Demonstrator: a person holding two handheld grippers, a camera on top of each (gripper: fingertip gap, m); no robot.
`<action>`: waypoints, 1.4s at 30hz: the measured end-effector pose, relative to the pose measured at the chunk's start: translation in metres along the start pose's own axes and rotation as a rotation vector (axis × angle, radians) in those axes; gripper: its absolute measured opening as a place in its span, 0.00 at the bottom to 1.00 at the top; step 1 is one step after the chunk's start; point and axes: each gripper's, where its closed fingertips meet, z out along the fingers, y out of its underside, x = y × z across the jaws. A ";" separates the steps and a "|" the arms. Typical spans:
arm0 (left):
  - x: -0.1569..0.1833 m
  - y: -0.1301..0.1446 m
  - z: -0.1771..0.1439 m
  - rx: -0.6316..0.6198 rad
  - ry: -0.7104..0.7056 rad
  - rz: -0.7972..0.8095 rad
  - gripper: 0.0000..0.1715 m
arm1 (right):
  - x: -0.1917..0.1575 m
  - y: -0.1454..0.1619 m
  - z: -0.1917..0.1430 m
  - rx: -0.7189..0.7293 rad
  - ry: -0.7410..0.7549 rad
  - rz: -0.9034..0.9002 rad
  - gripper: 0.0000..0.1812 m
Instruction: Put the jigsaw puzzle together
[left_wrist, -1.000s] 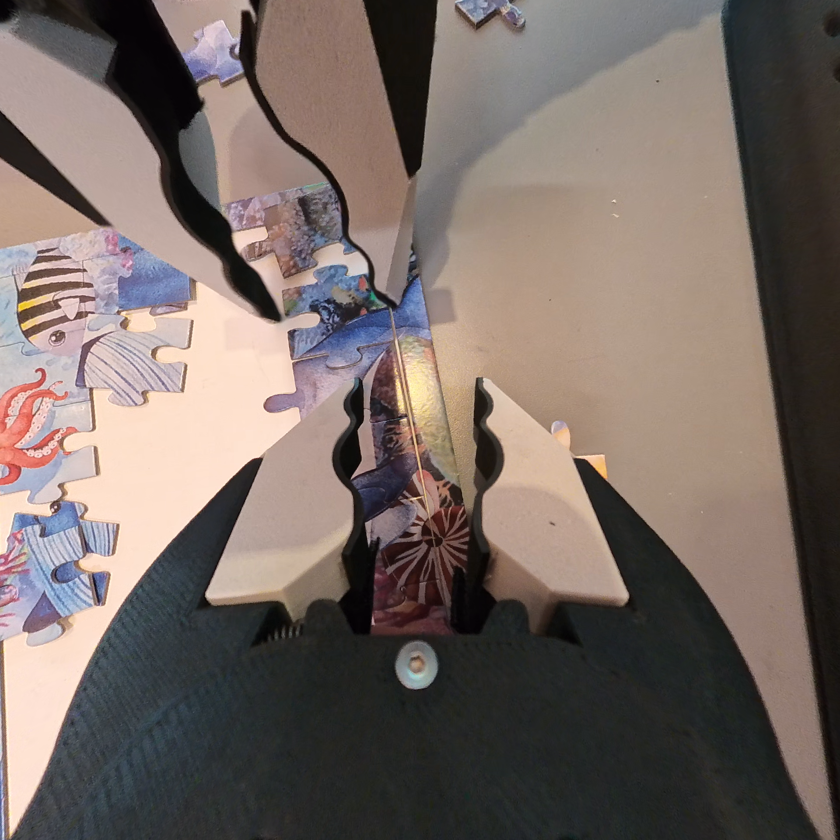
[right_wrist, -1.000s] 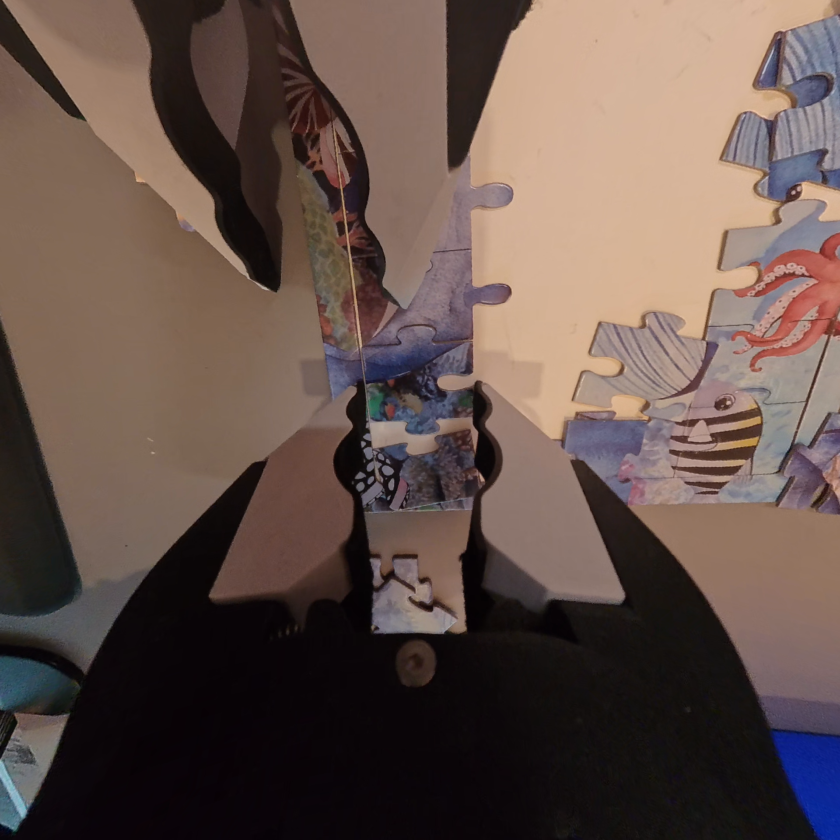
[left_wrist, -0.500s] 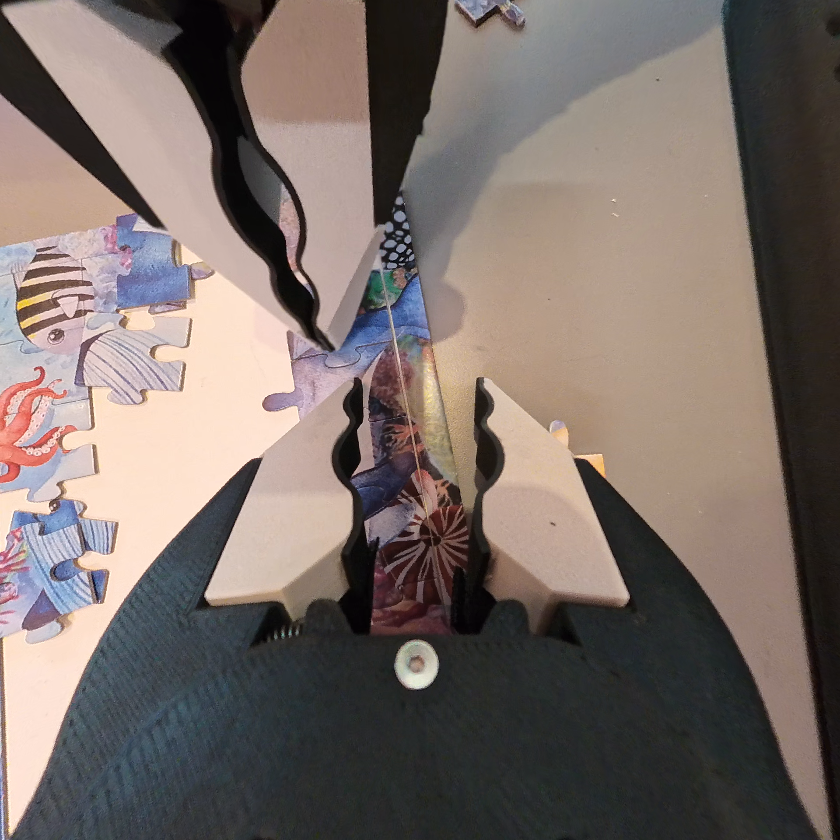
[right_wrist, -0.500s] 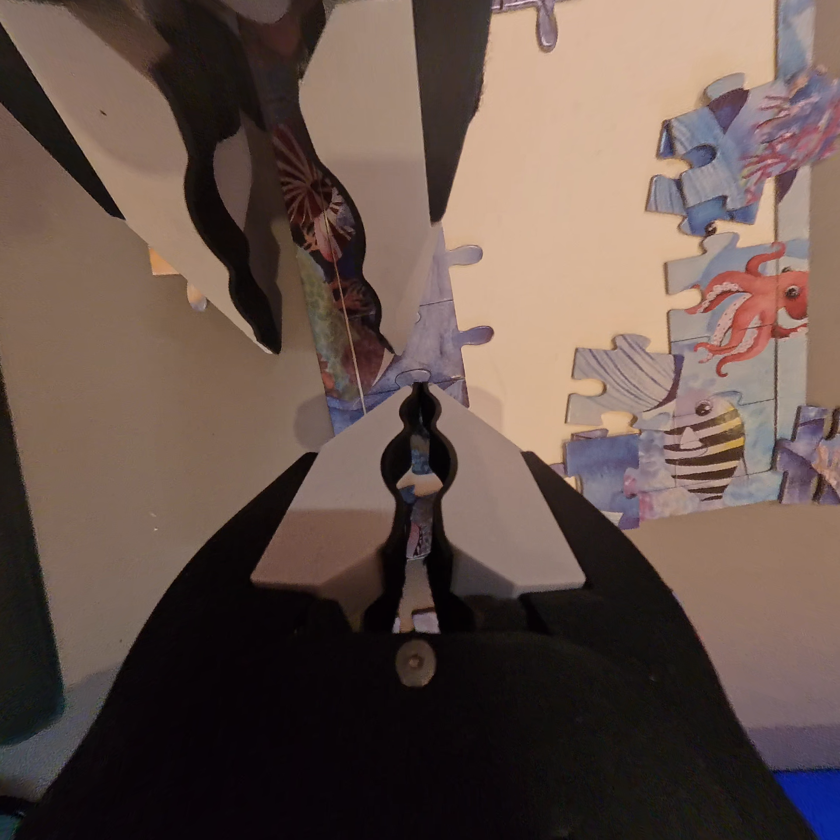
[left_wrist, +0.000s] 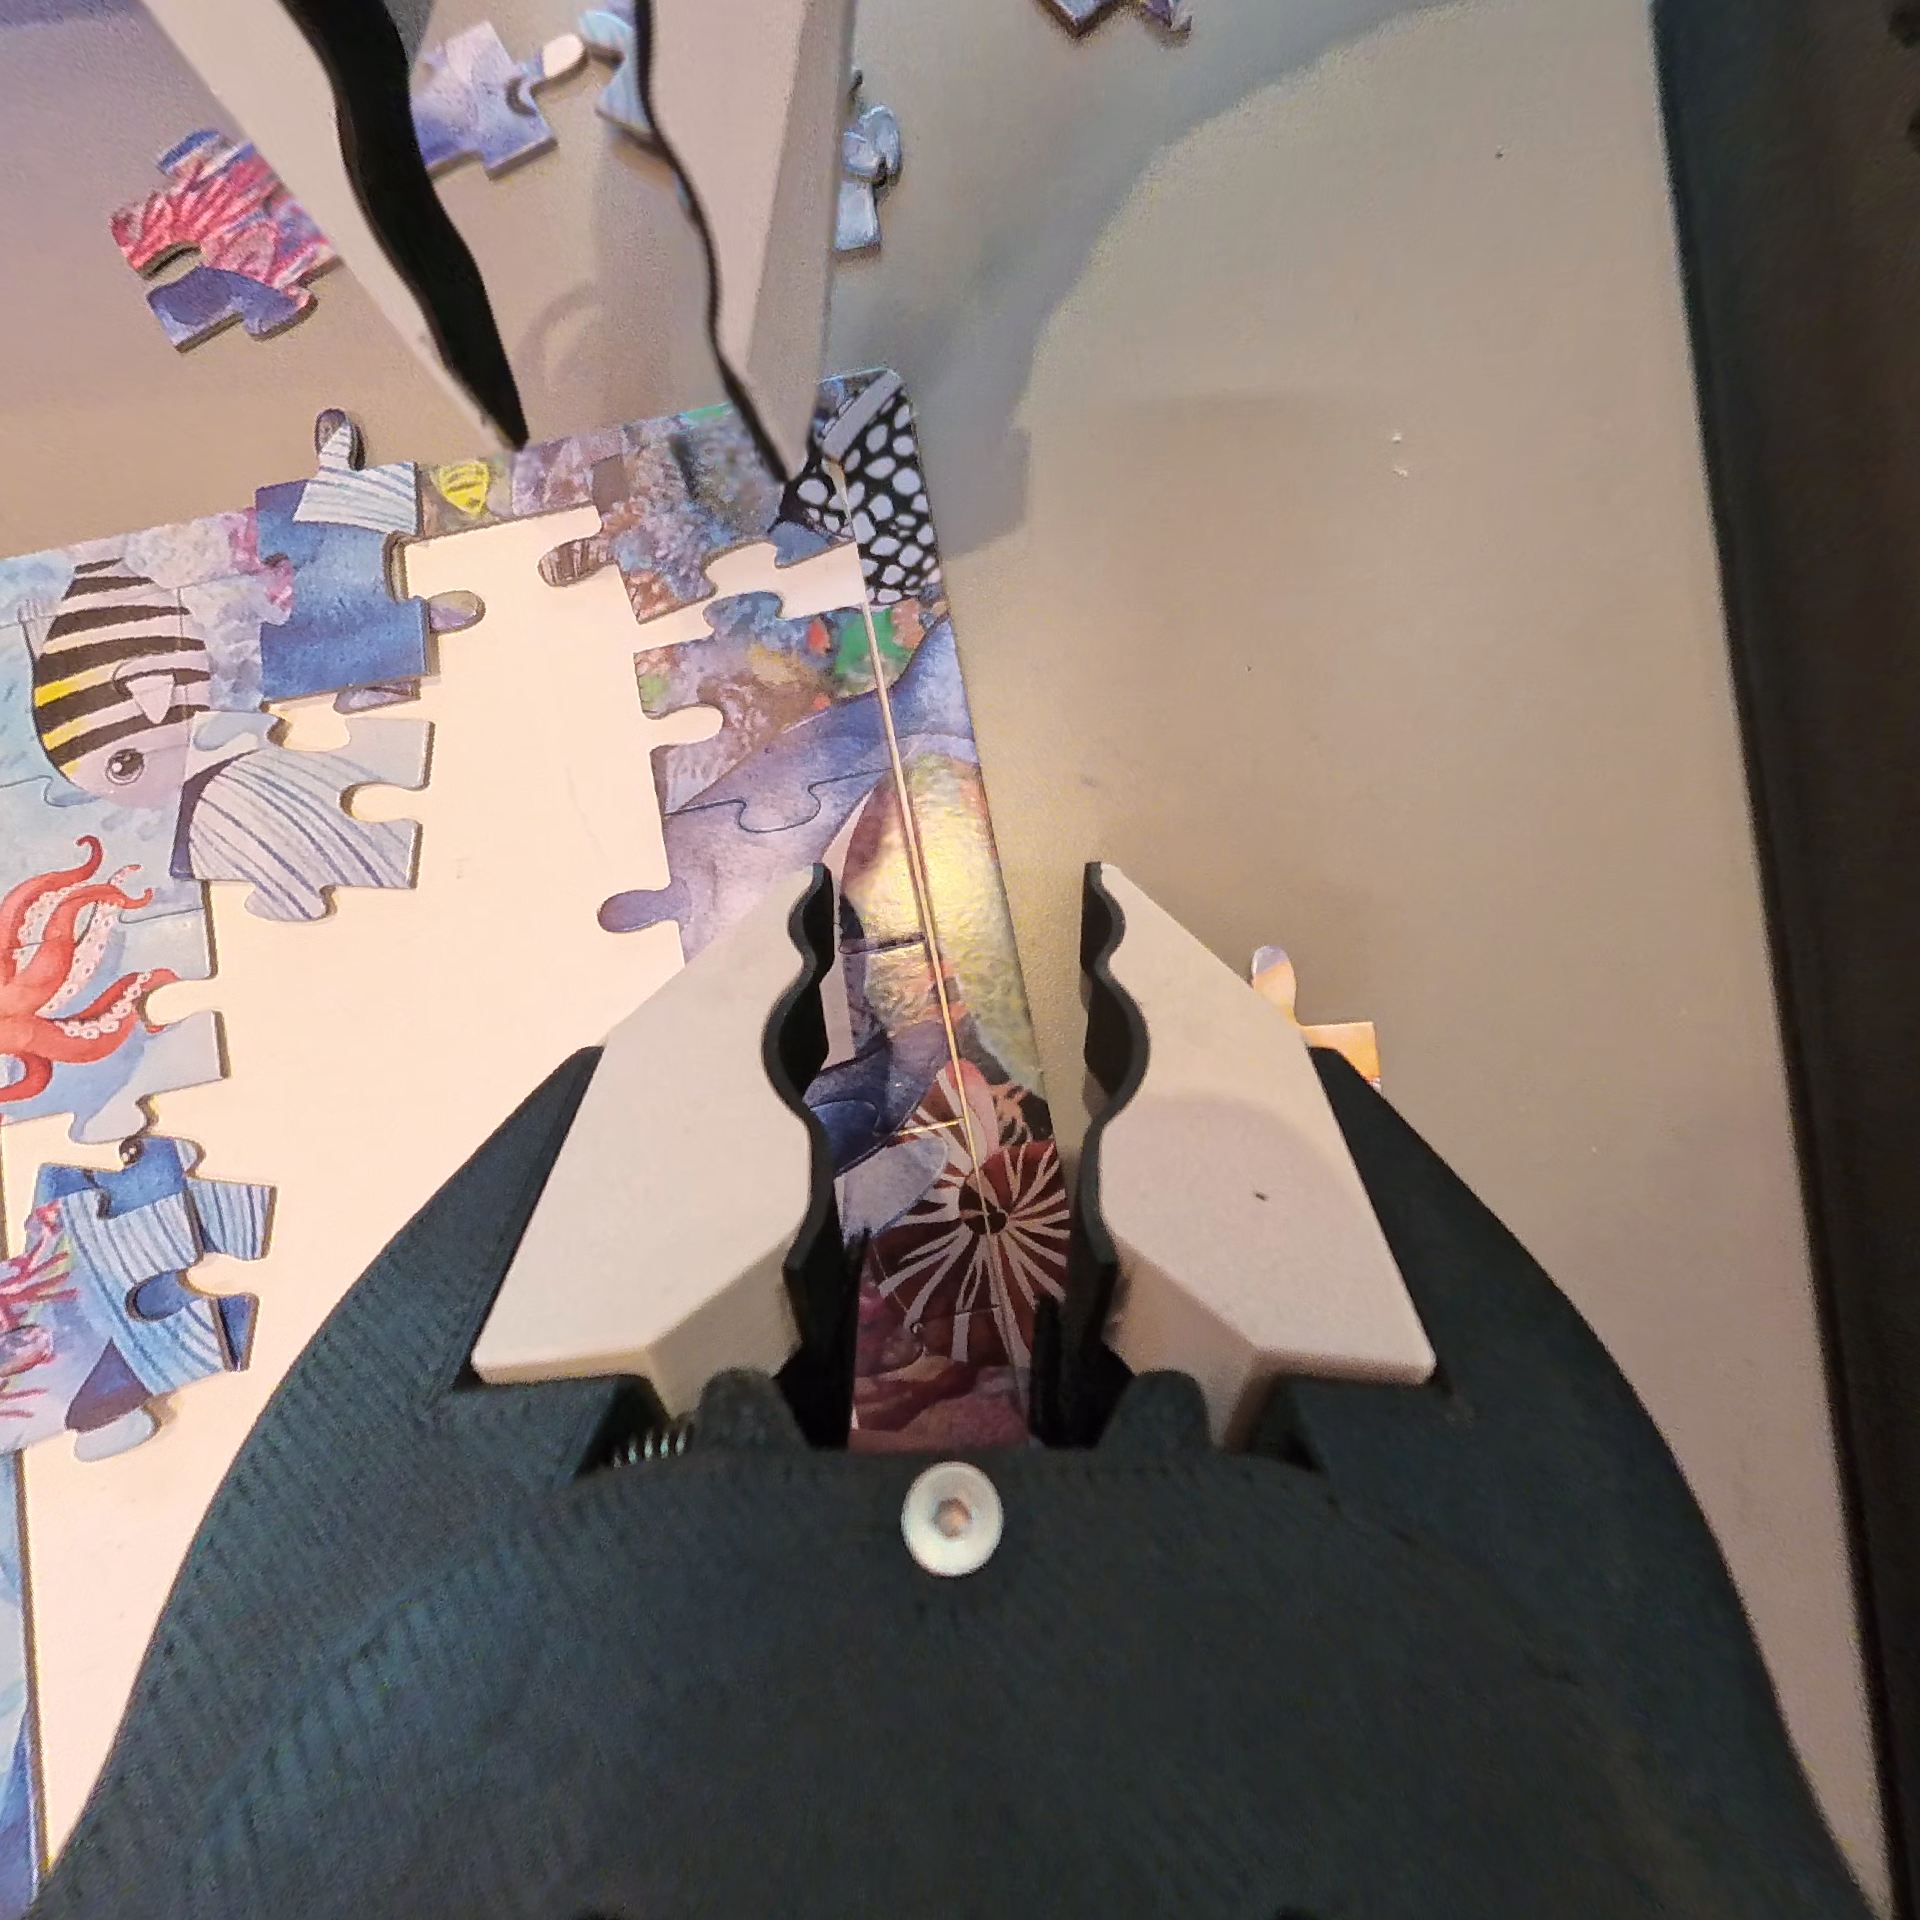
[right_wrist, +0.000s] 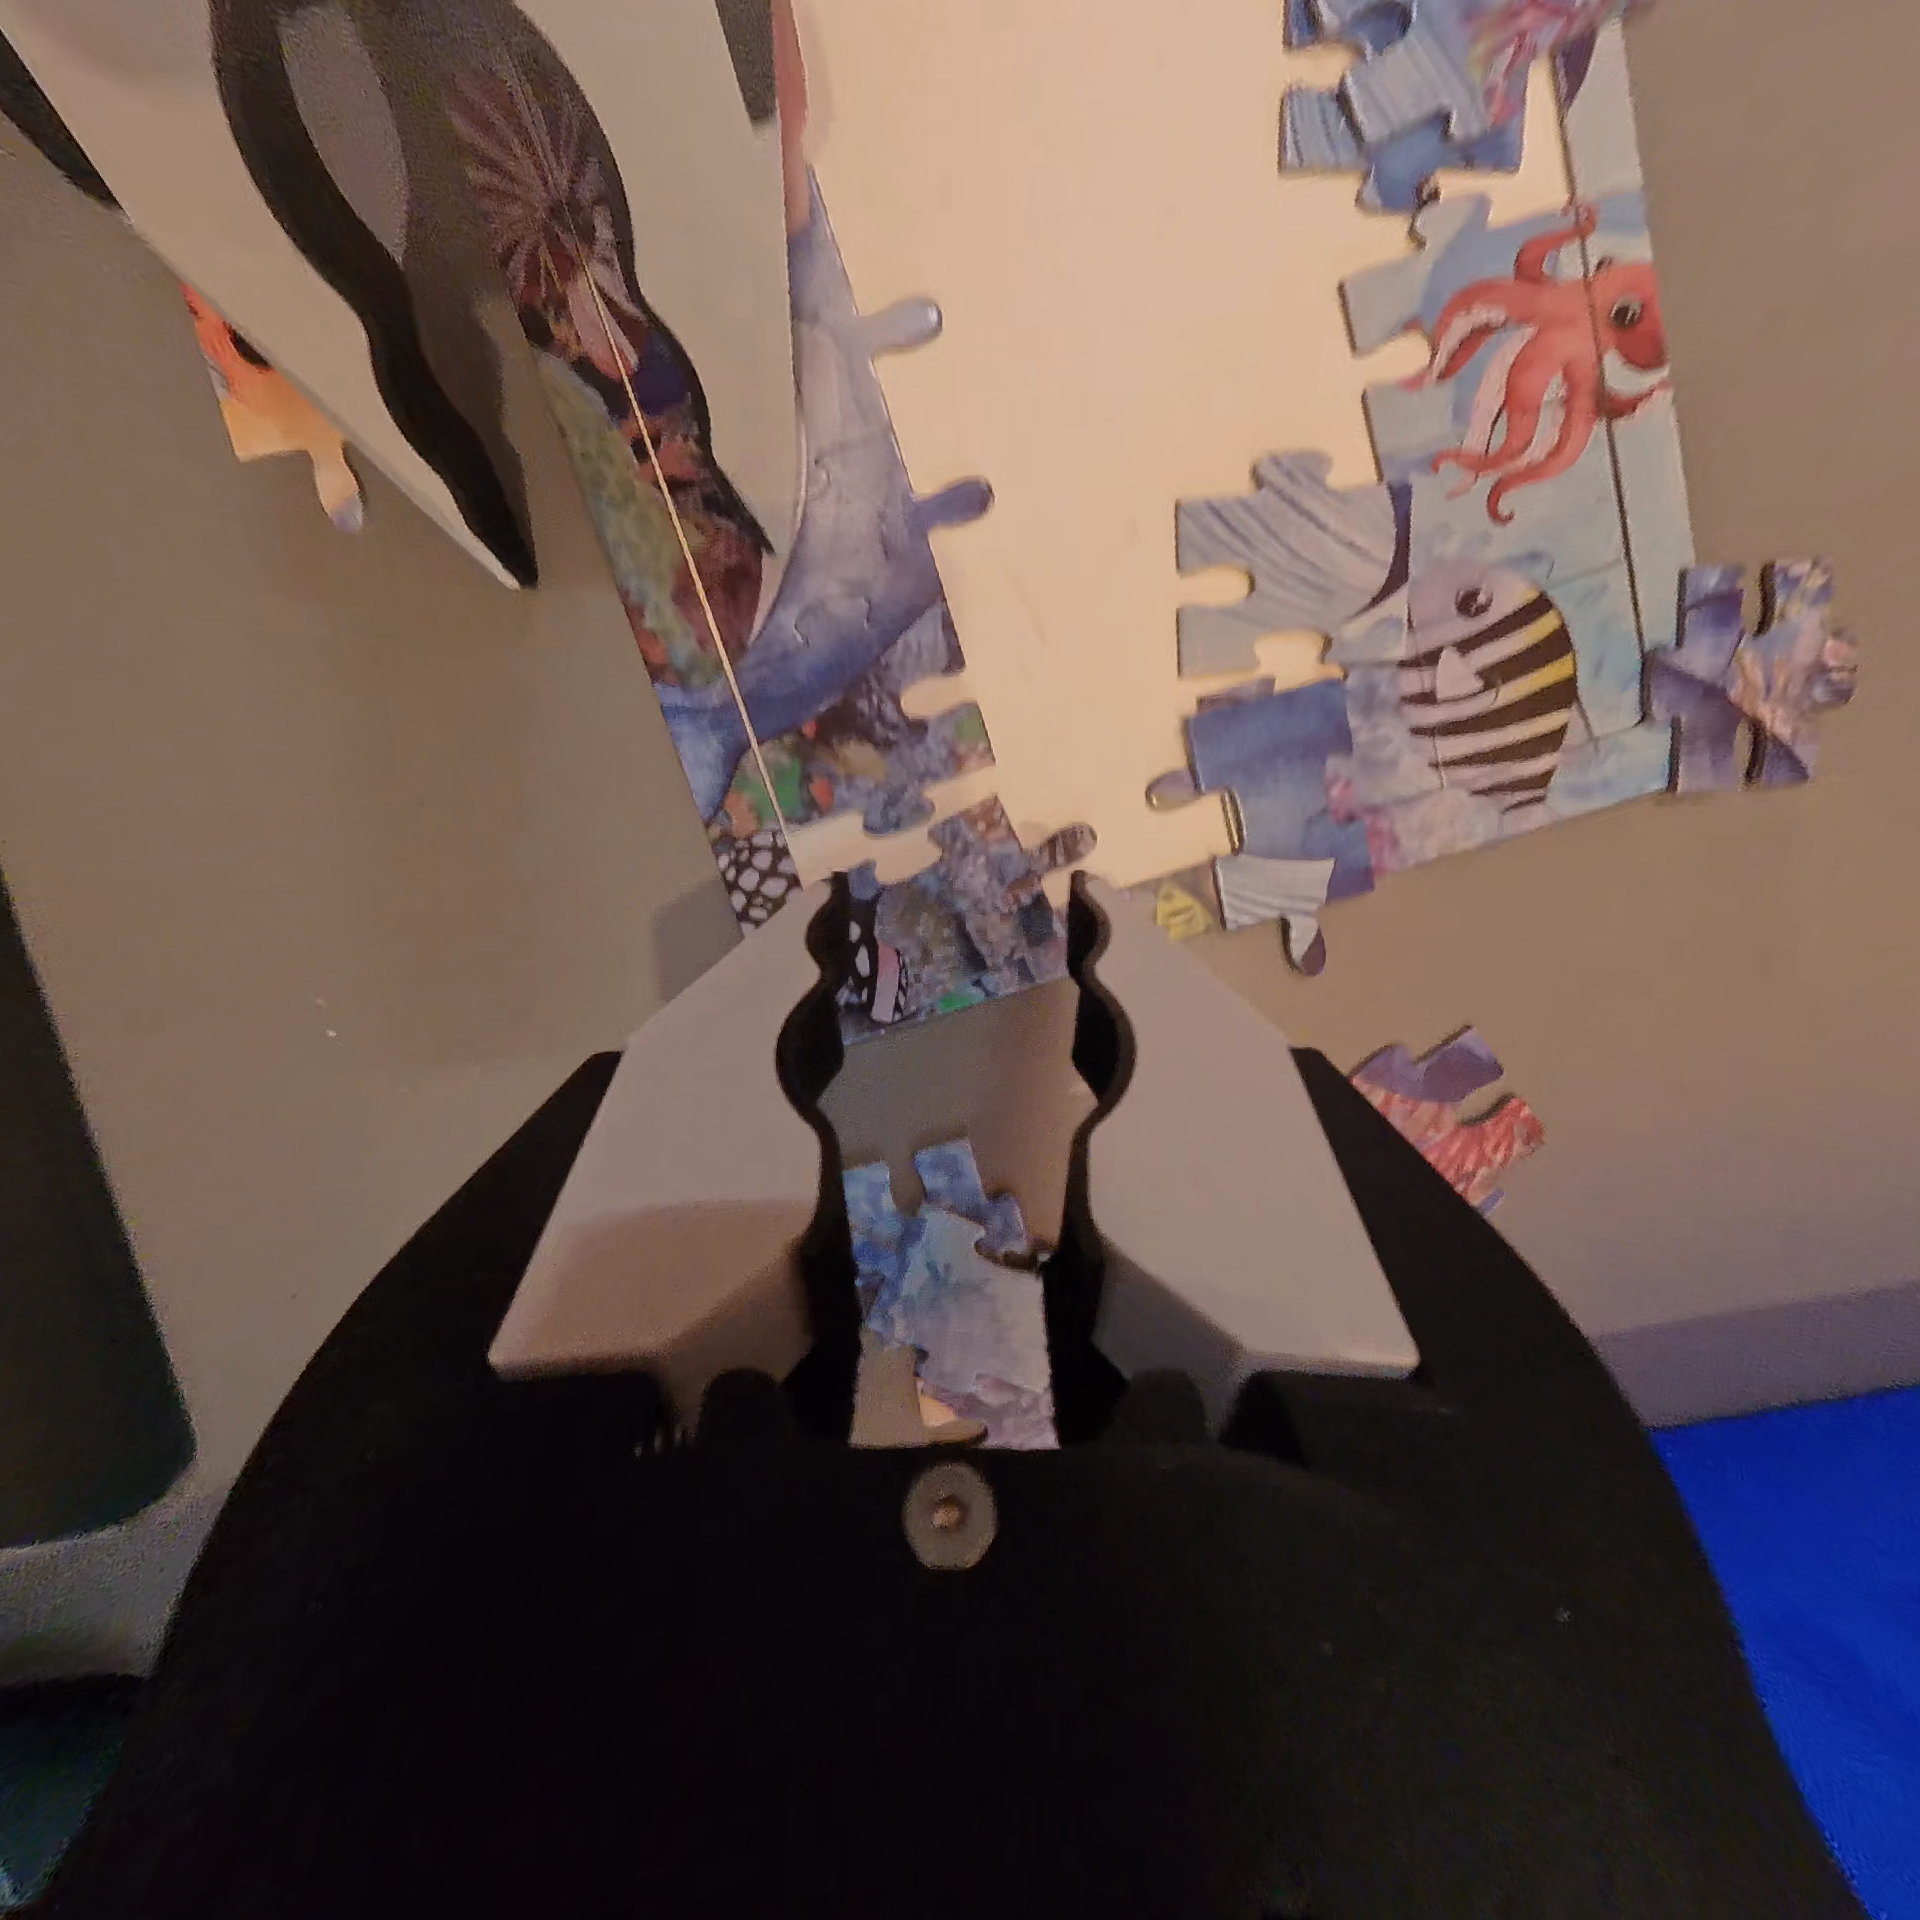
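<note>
Partly assembled sea-themed cardboard jigsaw puzzle (left_wrist: 790, 727) lies flat on the beige desk (left_wrist: 1299, 623): right border strip and striped-fish block joined, wide bare gap in the middle. Loose pieces, e.g. pink-coral piece (left_wrist: 223, 249), well apart from it. Left gripper (left_wrist: 956, 904) jaws apart over the strip, empty. Right gripper (right_wrist: 951, 904) jaws apart at the corner, empty. Roughly half done; gap and scattered pieces left.
</note>
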 end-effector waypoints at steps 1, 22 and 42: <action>0.000 0.000 0.000 -0.002 0.001 0.000 0.27 | 0.000 0.005 0.001 -0.011 -0.006 -0.002 0.25; 0.001 0.002 -0.002 -0.017 0.007 0.001 0.27 | -0.003 0.005 0.019 0.102 -0.073 0.095 0.20; -0.001 0.005 -0.005 -0.035 0.022 0.009 0.27 | -0.011 0.009 0.017 0.029 -0.095 -0.071 0.24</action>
